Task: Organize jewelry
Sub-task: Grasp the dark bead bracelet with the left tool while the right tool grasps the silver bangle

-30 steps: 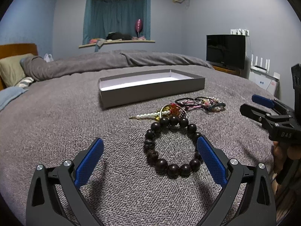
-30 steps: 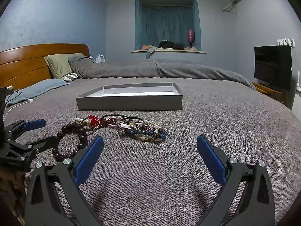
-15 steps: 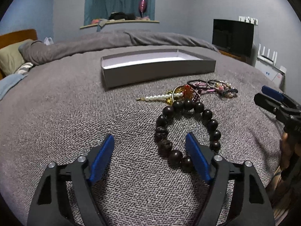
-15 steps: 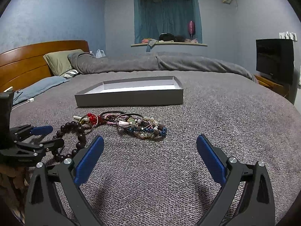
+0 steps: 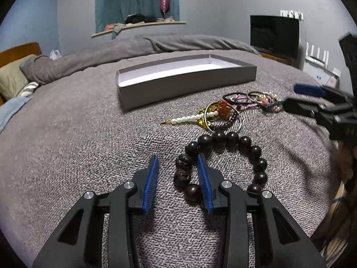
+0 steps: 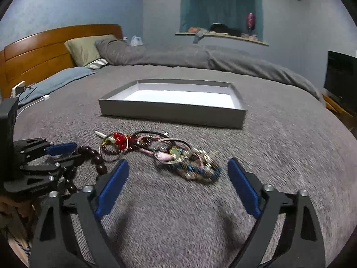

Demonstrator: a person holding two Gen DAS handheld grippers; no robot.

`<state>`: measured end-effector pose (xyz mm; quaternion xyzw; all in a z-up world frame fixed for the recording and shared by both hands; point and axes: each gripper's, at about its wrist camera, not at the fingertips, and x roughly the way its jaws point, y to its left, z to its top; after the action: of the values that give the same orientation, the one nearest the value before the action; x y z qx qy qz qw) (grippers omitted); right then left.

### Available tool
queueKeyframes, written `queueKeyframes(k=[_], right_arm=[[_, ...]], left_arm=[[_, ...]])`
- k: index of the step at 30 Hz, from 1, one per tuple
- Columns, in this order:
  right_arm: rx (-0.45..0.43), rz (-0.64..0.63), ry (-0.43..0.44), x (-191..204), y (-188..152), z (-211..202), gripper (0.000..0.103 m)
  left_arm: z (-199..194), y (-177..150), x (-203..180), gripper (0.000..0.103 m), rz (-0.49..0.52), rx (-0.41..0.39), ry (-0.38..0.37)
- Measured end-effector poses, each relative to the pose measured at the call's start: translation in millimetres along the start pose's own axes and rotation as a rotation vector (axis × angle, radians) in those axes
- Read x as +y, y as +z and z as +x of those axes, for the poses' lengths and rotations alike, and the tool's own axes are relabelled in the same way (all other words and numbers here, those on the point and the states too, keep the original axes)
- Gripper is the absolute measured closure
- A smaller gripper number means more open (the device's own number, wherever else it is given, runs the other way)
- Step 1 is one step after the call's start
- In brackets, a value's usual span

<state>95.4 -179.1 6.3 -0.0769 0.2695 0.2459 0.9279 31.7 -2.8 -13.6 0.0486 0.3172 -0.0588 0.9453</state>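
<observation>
A dark wooden bead bracelet (image 5: 225,137) lies on the grey bedspread. My left gripper (image 5: 178,169) straddles its left strand: the right pad sits inside the ring against the beads, while the left pad stands off with a gap. Its jaws are closing. Past it lie a pearl strand (image 5: 191,118), a metal ring with red and gold beads (image 5: 223,111), and a tangle of thin bracelets (image 6: 189,163). My right gripper (image 6: 177,167) is wide and closing slightly, its tips on either side of that tangle's near edge and not touching it. The grey box (image 6: 169,111) with a white inside stands beyond.
A rolled grey duvet (image 6: 200,58) runs across the far side of the bed. Pillows (image 6: 84,47) and a wooden headboard (image 6: 38,51) are at the left, with a white cable (image 6: 33,105) near them. A black TV (image 5: 274,35) stands at the right.
The left jaws have narrowed from wide apart to close around the dark bracelet's left strand. The right gripper has swung left toward the jewelry pile, and its jaws have narrowed a little.
</observation>
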Motion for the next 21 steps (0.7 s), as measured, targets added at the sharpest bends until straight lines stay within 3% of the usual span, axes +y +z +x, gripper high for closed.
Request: queueKeyframes(k=[3,8,15,21], right_arm=[[0.029,-0.012,0.017,-1,7,12,0.024],[0.086,0.015,0.080,-7,16,30,0.034],[0.132,-0.029,0.104,-1,22,43,0.037],[0.157,-0.033,0.082,1,22,52,0.052]], left_arm=[[-1,-1,-1,0.080,0.017,-0.004,-0.001],[-5,-4,2,0.087,0.007,-0.032,-0.016],[-5,-5,7,0.088,-0.028,-0.029,-0.056],[-4,-5,6,0.088,-0.022,-0.022,-0.057]])
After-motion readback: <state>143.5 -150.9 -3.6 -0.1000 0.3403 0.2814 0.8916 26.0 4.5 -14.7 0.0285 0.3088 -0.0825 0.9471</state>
